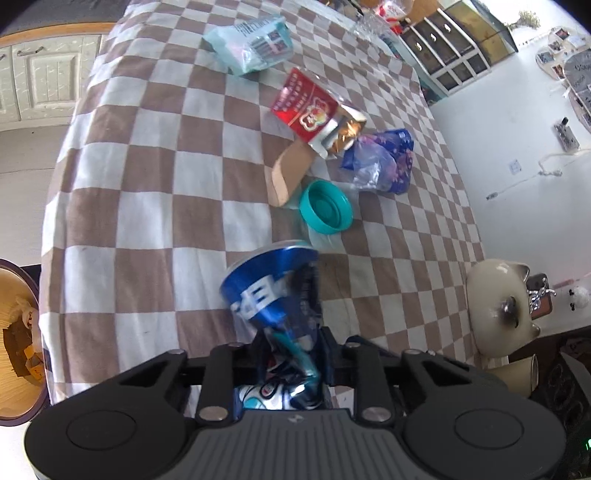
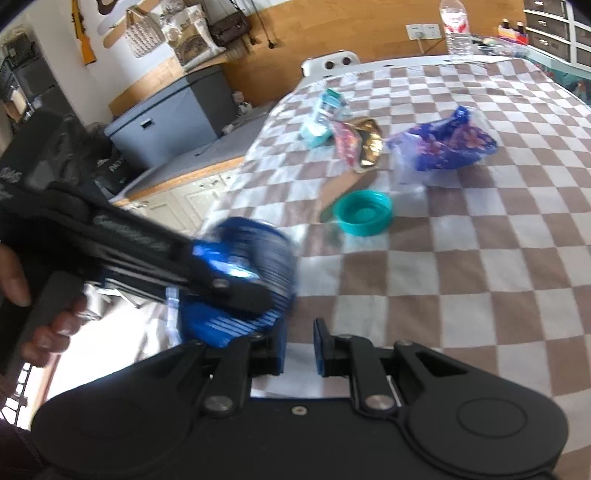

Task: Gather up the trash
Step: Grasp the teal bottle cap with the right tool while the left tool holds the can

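Observation:
My left gripper [image 1: 291,354] is shut on a blue drink can [image 1: 273,291] and holds it above the near edge of the checkered table; the can also shows blurred in the right wrist view [image 2: 243,284], with the left gripper across it. My right gripper [image 2: 299,350] is open and empty, just right of the can. On the table lie a teal lid [image 1: 325,206] [image 2: 364,212], a brown card piece [image 1: 290,171], a red snack packet [image 1: 314,109] [image 2: 354,142], a blue-purple plastic bag [image 1: 380,162] [image 2: 443,144] and a pale blue pouch [image 1: 251,46] [image 2: 321,114].
A bin with a yellow liner [image 1: 18,339] stands at the left below the table edge. A cream cat-shaped object [image 1: 502,302] sits at the right. A water bottle [image 2: 456,26] stands at the far table edge. Cabinets [image 1: 40,74] lie beyond the table.

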The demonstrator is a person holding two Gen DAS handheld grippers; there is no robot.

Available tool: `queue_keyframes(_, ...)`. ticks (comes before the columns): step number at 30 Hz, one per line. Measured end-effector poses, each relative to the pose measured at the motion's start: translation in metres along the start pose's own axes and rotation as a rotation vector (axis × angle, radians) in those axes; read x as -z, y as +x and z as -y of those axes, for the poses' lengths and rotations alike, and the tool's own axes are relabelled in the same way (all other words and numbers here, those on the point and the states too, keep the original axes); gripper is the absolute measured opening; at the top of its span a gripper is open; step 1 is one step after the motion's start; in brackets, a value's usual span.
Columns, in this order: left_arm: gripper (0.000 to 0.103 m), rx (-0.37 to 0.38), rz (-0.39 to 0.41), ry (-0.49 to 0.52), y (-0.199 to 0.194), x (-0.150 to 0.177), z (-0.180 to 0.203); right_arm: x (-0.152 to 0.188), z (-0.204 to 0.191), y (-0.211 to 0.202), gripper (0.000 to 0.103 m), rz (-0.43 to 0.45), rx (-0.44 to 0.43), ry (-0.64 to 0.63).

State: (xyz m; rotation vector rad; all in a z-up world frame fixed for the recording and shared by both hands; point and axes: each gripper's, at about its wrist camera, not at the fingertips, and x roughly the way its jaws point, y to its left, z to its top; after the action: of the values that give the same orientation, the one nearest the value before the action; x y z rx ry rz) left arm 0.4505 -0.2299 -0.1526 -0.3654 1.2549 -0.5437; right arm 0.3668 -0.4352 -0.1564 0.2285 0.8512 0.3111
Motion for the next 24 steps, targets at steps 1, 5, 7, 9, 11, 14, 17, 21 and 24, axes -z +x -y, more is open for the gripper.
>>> queue_keyframes(1,0.027,-0.001,0.005,0.002,-0.002,0.001,0.000,-0.002,0.004,0.001,0.016,0.000,0.016,0.001)
queue_keyframes(5,0.025,-0.021,0.035,0.017,-0.011,0.005,0.000,-0.018,0.017,0.008,0.026,0.036,0.090,-0.010)
queue_keyframes(7,0.025,-0.034,0.053,0.030,-0.016,0.006,0.001,-0.029,0.020,0.013,0.032,0.056,0.125,-0.028)
queue_keyframes(9,0.025,-0.049,0.075,0.042,-0.023,0.008,0.003,-0.041,0.022,0.021,0.053,0.075,0.162,-0.048)
queue_keyframes(11,0.025,-0.061,0.094,0.052,-0.029,0.009,0.004,-0.050,0.021,0.029,0.067,0.090,0.178,-0.078)
queue_keyframes(14,0.025,-0.098,0.119,0.078,-0.037,0.011,0.006,-0.062,0.018,0.046,0.072,0.067,0.184,-0.121)
queue_keyframes(17,0.025,-0.140,0.149,0.097,-0.043,0.012,0.008,-0.068,0.014,0.063,0.071,0.042,0.193,-0.150)
queue_keyframes(21,0.025,-0.182,0.188,0.120,-0.050,0.013,0.009,-0.073,0.014,0.080,0.065,0.023,0.204,-0.143)
queue_keyframes(24,0.025,-0.213,0.214,0.140,-0.053,0.015,0.010,-0.073,0.013,0.083,0.064,0.044,0.212,-0.131)
